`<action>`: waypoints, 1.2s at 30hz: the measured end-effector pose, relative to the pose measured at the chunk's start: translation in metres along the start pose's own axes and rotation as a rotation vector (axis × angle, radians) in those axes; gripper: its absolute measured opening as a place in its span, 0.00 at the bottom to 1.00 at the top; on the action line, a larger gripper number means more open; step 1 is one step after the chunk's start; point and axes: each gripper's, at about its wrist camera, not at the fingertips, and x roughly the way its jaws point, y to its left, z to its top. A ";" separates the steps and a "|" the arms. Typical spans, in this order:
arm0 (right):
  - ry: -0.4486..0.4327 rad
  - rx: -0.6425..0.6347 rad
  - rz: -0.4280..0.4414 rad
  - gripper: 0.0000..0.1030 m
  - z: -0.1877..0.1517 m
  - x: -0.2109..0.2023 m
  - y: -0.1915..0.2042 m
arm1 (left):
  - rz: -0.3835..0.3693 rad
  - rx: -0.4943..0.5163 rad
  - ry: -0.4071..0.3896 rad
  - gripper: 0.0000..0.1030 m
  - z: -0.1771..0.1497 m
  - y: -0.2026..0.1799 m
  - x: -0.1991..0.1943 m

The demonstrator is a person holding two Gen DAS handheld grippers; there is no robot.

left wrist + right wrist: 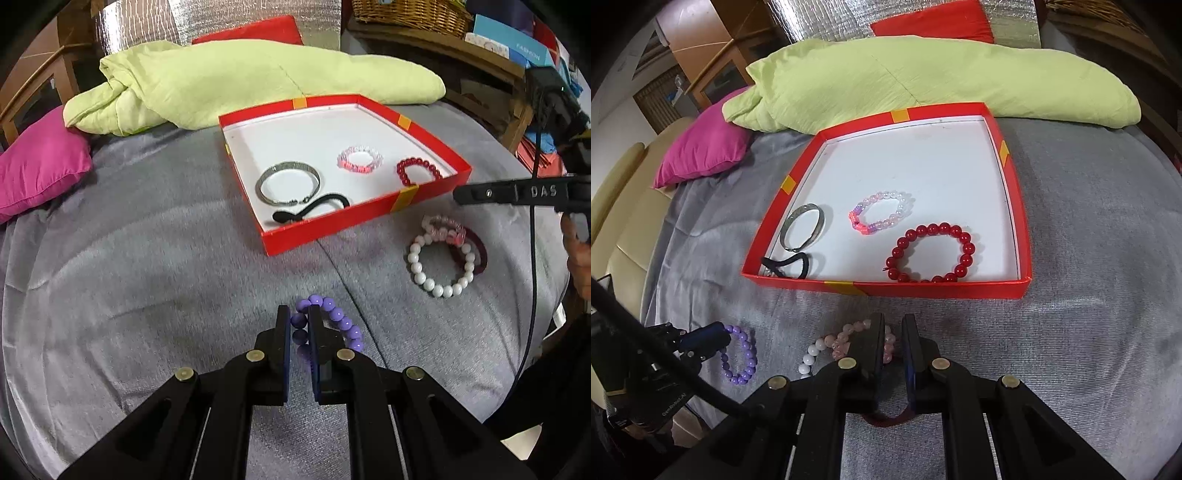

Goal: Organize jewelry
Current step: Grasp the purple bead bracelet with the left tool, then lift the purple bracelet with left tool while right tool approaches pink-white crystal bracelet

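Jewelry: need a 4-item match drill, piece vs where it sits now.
Pieces:
1. purple bracelet
2. red bracelet
3. silver bangle
4. white bracelet

Places:
A. in the box, at the corner nearest the right gripper
B. on the grey cover, between the left gripper's fingers
C. on the grey cover, outside the box, in a small pile with other pieces
D. in the box, next to the black hair tie

Pairs: 1-B, 2-A, 3-D, 4-C
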 end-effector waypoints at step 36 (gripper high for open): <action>0.044 0.107 -0.054 0.09 0.006 0.019 -0.020 | 0.080 0.008 0.085 0.44 -0.007 0.007 0.025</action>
